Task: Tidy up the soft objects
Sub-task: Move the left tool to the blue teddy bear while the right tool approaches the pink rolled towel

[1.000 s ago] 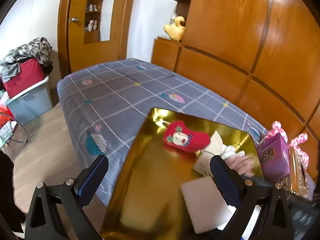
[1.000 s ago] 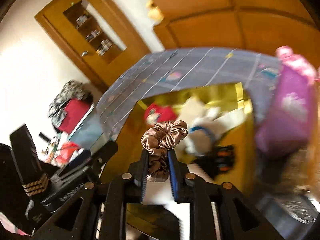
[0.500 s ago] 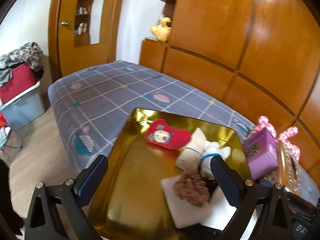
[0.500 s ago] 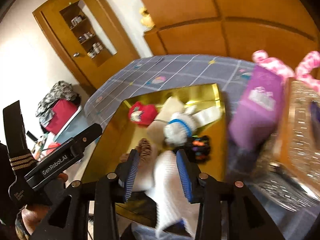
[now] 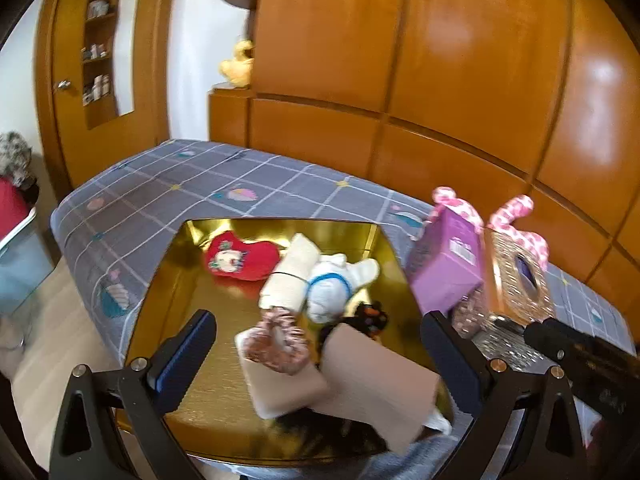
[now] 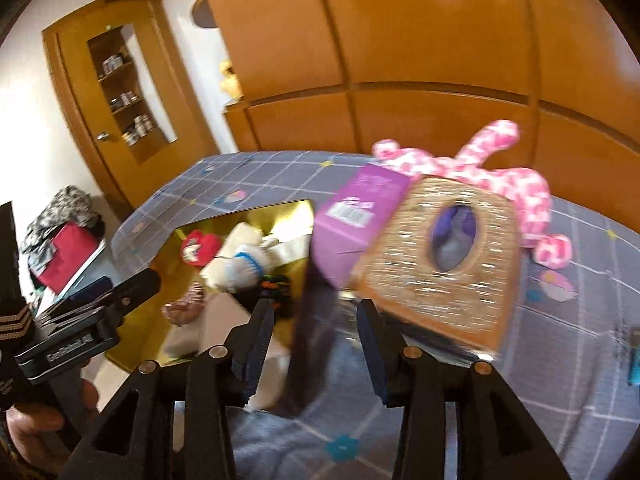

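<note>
A gold tray (image 5: 192, 280) lies on the bed and holds a red plush (image 5: 240, 254), a white plush with a blue collar (image 5: 332, 284), a cream roll (image 5: 292, 276), a black item, folded white cloths (image 5: 280, 388) and a brown satin scrunchie (image 5: 276, 340) lying on a cloth. My left gripper (image 5: 316, 360) is open and empty, hovering over the tray's near side. My right gripper (image 6: 316, 332) is open and empty, right of the tray (image 6: 160, 272), facing a purple box (image 6: 352, 216). The scrunchie (image 6: 184, 304) shows in the right wrist view too.
The purple box (image 5: 448, 268), a glittery gold tissue box (image 6: 436, 256) and a pink-and-white plush (image 6: 512, 184) sit on the grey checked bedspread (image 5: 240, 184) right of the tray. Wooden panelling stands behind. A storage bin with clothes (image 6: 60, 232) sits on the floor at left.
My right gripper opened and let go of the scrunchie, which now lies on the white cloth in the tray. It then swung right toward the boxes. The left gripper shifted right.
</note>
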Action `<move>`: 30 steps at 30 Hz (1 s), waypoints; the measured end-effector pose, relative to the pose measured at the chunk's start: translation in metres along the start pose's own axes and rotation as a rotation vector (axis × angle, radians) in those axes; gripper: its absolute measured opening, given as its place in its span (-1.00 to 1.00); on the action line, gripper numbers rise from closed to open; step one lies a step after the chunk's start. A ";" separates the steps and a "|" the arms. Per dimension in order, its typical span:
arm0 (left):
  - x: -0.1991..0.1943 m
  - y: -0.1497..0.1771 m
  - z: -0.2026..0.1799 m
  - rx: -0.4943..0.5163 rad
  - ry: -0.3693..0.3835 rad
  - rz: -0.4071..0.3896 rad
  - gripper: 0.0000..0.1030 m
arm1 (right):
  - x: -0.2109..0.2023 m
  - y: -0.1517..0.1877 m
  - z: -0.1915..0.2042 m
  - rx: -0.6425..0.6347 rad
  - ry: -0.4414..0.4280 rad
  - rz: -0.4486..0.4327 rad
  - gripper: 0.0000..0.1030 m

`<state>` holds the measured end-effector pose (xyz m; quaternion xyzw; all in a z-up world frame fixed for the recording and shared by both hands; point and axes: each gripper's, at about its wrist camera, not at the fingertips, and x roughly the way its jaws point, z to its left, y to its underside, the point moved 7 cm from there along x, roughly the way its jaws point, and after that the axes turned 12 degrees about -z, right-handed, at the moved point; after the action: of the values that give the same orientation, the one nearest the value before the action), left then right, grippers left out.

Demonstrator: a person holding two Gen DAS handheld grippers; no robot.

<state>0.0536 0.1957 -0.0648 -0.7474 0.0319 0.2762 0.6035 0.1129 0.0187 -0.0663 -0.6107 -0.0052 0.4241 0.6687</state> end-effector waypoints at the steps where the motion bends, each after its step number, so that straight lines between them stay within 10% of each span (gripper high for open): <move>1: -0.001 -0.001 -0.003 0.009 0.006 -0.003 0.99 | -0.004 0.000 -0.008 0.005 0.018 -0.006 -0.14; 30: -0.036 0.026 -0.198 0.390 0.420 0.008 0.99 | -0.179 0.022 -0.344 0.367 0.782 -0.128 -0.12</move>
<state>0.0877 -0.0039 -0.0479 -0.6580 0.2114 0.1064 0.7149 0.1665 -0.3658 -0.0806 -0.5950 0.2861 0.1125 0.7426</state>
